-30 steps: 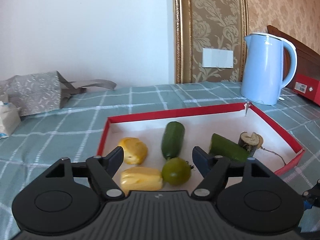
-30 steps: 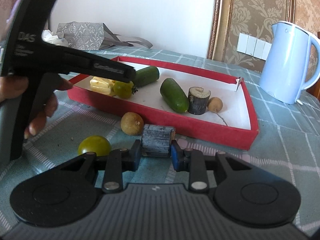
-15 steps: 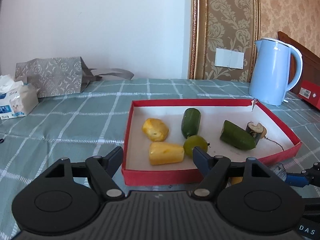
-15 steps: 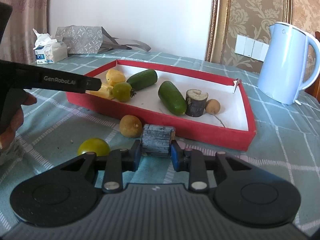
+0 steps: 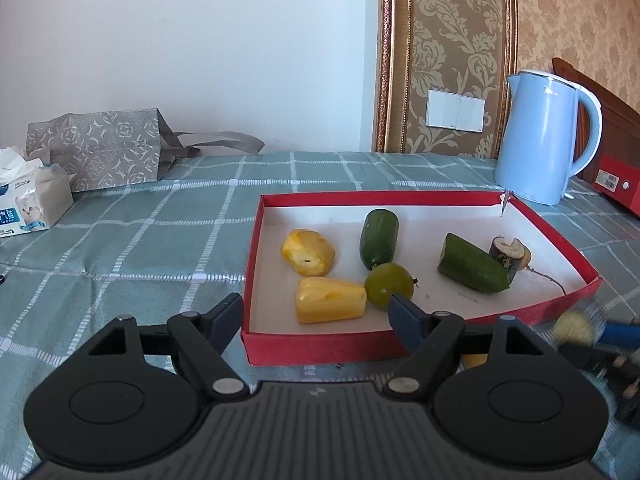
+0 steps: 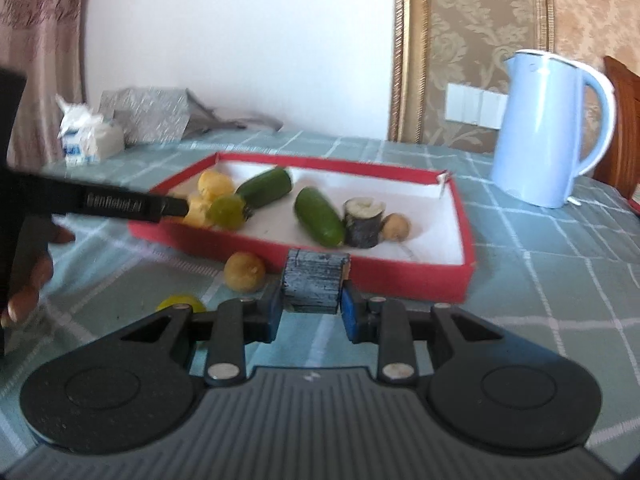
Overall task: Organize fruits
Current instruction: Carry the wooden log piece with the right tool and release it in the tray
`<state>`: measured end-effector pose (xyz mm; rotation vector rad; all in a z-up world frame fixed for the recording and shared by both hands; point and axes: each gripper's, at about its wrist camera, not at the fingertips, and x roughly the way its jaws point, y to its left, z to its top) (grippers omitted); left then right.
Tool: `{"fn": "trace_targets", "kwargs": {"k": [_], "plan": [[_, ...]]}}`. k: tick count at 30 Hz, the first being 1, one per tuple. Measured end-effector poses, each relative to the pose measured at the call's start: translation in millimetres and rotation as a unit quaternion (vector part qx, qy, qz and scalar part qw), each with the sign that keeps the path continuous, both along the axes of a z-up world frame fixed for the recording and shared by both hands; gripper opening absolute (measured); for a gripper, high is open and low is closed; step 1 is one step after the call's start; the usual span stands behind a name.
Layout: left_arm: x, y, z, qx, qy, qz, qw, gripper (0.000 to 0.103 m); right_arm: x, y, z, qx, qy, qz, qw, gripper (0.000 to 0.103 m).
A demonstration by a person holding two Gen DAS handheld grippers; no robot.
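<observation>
right gripper point(image 6: 307, 312) was clamped on a dark grey cut stalk chunk point(image 6: 315, 281), pads touching both its sides, chunk held just in front of the red tray point(image 6: 416, 276) near wall, seemingly a bit above the cloth but can't tell for sure. left gripper point(image 5: 316, 312) was spread wide w/ nothing between its fingers, hovering at the tray's point(image 5: 320, 346) near-left corner. in left wrist view, inside tray: yellow piece point(image 5: 308, 252) at abt 9 o'clock of tray centre, 2nd yellow wedge point(image 5: 330, 305) at 7 o'clock, green round fruit point(image 5: 389, 286) just right of the wedge & touching the cucumber half point(image 5: 378, 238) behind it, another cucumber half point(image 5: 472, 269) at 3 o'clock leaning against a cut stalk piece point(image 5: 506, 252), small brown fruit behind that, mostly hidden. outside tray in right wrist view: brownish-yellow round fruit point(image 6: 245, 271) at 10 o'clock of the held chunk, near the tray wall, and a yellow-green fruit point(image 6: 180, 304) at 9 o'clock, partly hidden by the gripper body. blue kettle point(image 6: 550, 128) stood at 1 o'clock beyond the tray, tissue pack point(image 5: 30, 204) & grey gift bag point(image 5: 100, 152) at 10 o'clock, all on green checked tablecloth point(image 5: 140, 240). right view was blurry.
</observation>
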<state>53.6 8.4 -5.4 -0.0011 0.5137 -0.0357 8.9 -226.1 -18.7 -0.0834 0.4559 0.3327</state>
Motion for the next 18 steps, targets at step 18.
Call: {"fn": "trace_targets", "kwargs": {"k": [18], "plan": [[3.8, 1.4, -2.0, -0.009, 0.008, 0.000, 0.9999, 0.086, 96.5, -29.6, 15.1, -0.035, 0.013, -0.076, 0.996, 0.029]]}}
